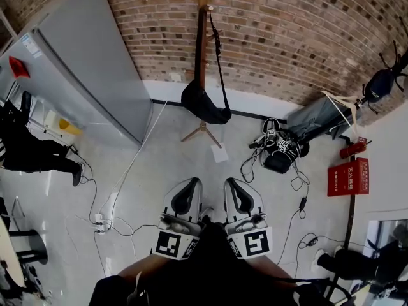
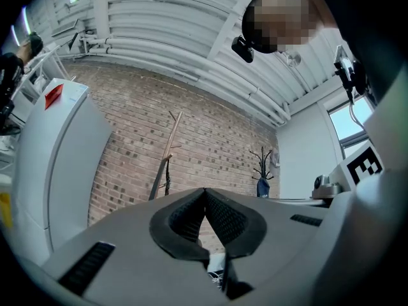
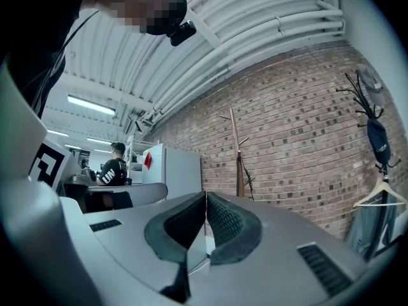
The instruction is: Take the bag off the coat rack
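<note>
A wooden coat rack (image 1: 201, 43) stands against the brick wall. A black bag (image 1: 205, 104) hangs low on it by a long strap (image 1: 220, 62) hooked over a peg. My left gripper (image 1: 191, 182) and right gripper (image 1: 233, 182) are side by side close to my body, well short of the rack. Both are shut and hold nothing. Past the closed jaws of the left gripper (image 2: 204, 192), the rack (image 2: 171, 142) and strap (image 2: 167, 176) show far off. In the right gripper view the rack (image 3: 236, 148) stands beyond that gripper (image 3: 206, 196).
A tall grey cabinet (image 1: 95, 62) is left of the rack. Cables (image 1: 131, 167) and a power strip (image 1: 99, 221) lie on the floor at left. A black pack (image 1: 279, 153), a red box (image 1: 348, 177) and a second rack (image 1: 385, 80) stand right. A person (image 1: 32, 152) sits far left.
</note>
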Motion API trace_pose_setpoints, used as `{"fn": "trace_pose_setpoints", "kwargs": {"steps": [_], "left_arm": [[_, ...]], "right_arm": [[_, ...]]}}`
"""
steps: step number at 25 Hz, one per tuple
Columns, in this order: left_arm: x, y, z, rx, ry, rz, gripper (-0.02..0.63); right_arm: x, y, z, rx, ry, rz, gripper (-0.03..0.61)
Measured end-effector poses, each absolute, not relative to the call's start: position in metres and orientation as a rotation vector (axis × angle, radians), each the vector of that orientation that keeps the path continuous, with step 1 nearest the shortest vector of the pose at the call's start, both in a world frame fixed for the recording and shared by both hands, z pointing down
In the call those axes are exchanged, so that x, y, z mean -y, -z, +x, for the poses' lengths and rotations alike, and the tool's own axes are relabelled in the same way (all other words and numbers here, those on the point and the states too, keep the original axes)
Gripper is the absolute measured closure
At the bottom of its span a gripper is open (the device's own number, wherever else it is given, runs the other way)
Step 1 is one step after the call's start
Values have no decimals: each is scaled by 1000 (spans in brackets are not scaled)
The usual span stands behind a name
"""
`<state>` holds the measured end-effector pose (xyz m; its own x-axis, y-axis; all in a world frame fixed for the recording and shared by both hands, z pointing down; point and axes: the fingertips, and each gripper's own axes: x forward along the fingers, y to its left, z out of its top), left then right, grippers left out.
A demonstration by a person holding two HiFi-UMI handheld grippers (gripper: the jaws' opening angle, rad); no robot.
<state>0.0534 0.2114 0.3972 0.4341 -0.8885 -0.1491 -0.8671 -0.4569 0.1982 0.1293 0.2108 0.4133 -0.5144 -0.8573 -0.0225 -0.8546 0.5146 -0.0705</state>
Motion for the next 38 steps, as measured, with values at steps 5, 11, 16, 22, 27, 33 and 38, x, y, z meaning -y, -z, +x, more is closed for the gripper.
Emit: {"fn": "trace_pose_setpoints", "kwargs": {"steps": [5, 11, 16, 22, 27, 33, 38], "left_arm": [[-209, -401, 47, 1597, 343, 2565, 597], [-192, -406, 46, 1578, 336, 2570, 597], [-167, -407, 53, 1541, 346, 2587, 597], [-127, -406, 56, 1517, 363, 2597, 595], [-88, -402, 50, 1521, 377, 2594, 597], [-36, -395, 35, 1504, 372, 2600, 597], [5, -386, 24, 1490, 408, 2595, 597]], "right_arm": [[-206, -417, 122, -2708, 118, -1455, 560], [-190, -422, 123, -2694, 136, -1494, 560], [-166, -420, 132, -2642, 139, -1549, 560], [-128, -427, 131, -2665, 167, -1578, 560], [-84, -424, 122, -2663, 185, -1564, 560], [-28, -408, 99, -2678, 159, -1534, 560], [13, -401, 90, -2667, 149, -1576, 559]]}}
